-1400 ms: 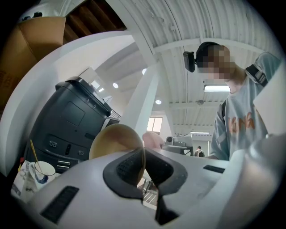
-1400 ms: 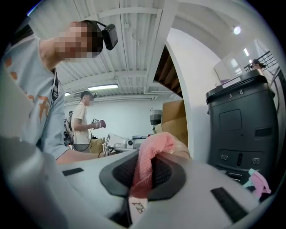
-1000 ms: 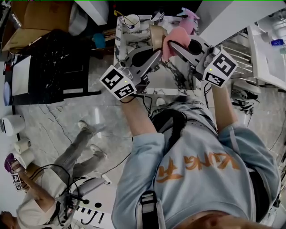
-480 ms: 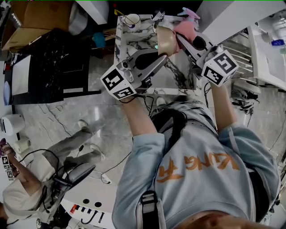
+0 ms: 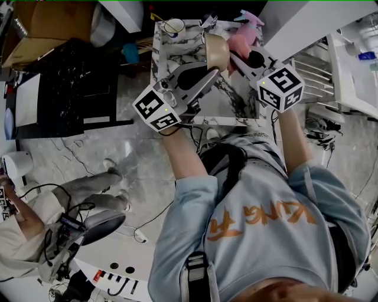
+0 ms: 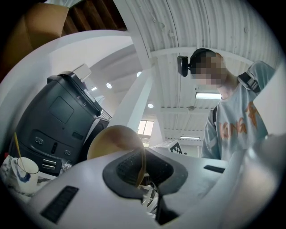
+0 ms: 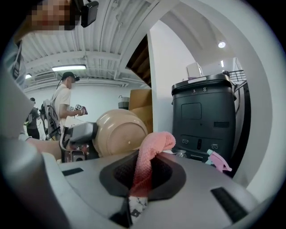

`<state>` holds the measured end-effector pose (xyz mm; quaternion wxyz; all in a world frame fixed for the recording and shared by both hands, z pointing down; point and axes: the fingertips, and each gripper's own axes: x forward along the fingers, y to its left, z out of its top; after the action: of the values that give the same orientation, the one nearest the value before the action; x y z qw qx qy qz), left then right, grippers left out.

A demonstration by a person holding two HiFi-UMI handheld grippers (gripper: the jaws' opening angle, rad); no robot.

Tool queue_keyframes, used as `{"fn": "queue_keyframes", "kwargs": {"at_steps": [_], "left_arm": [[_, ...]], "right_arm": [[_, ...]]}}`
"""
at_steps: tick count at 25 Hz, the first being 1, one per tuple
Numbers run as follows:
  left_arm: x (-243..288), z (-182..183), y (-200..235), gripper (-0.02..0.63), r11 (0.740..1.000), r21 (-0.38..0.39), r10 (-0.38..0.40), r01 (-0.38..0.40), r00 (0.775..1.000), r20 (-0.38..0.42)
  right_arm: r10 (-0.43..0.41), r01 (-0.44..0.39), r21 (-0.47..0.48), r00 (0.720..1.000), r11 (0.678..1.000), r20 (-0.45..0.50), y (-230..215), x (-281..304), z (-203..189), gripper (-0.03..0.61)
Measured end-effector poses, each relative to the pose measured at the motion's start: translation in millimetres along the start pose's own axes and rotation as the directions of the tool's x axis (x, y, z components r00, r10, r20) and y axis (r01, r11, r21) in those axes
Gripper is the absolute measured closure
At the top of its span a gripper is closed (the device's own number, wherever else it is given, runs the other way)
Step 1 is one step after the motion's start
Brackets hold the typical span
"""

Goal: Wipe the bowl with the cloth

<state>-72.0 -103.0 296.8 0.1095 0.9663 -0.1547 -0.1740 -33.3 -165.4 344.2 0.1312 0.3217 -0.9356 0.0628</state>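
Bowl [image 5: 217, 52] hangs tipped over the marble table [image 5: 171, 59], its rim pinched tight in the left gripper [image 5: 210, 71]. The pink cloth [image 5: 242, 40], clamped in the right gripper [image 5: 236, 56], has slid off to the bowl's outer side, so it's probably between swipes.

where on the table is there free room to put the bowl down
Bare: the near middle of the table, between the left gripper and right gripper, and probably a strip on the left, nearer than the cup. Crowded: the far edge, with cup, spray bottle, and the held bowl and cloth above it.
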Motion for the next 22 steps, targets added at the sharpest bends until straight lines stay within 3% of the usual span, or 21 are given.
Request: {"fn": "queue_keyframes", "kwargs": {"at_steps": [5, 9, 13, 17, 22], "left_arm": [[-2.6, -8.4, 19.6, 0.580, 0.994, 0.015, 0.108, -0.107, 0.993, -0.053], [-4.7, -29.2, 37.6, 0.581, 0.975, 0.074, 0.219, -0.208, 0.956, -0.196], [-4.6, -34.3, 43.8, 0.581, 0.966, 0.112, 0.256, -0.235, 0.933, -0.251], [-11.0, -56.8, 51.5, 0.581, 0.948, 0.174, 0.313, -0.266, 0.868, -0.384], [-16.9, -85.4, 52.0, 0.581, 0.945, 0.229, 0.324, -0.235, 0.778, -0.539]], "right_arm": [[0.065, -0.070, -0.053, 0.994, 0.996, -0.087, 16.4, 7.0, -16.1, 0.529], [0.115, -0.124, -0.071, 0.986, 0.990, -0.121, 25.6, 8.4, -22.2, 0.529], [0.118, -0.125, -0.052, 0.986, 0.991, -0.114, 22.0, 8.2, -21.2, 0.531], [0.108, -0.110, -0.023, 0.990, 0.994, -0.089, 14.5, 5.4, -19.1, 0.529], [0.079, -0.080, -0.004, 0.994, 0.997, -0.078, 6.7, 2.9, -21.0, 0.530]]}}
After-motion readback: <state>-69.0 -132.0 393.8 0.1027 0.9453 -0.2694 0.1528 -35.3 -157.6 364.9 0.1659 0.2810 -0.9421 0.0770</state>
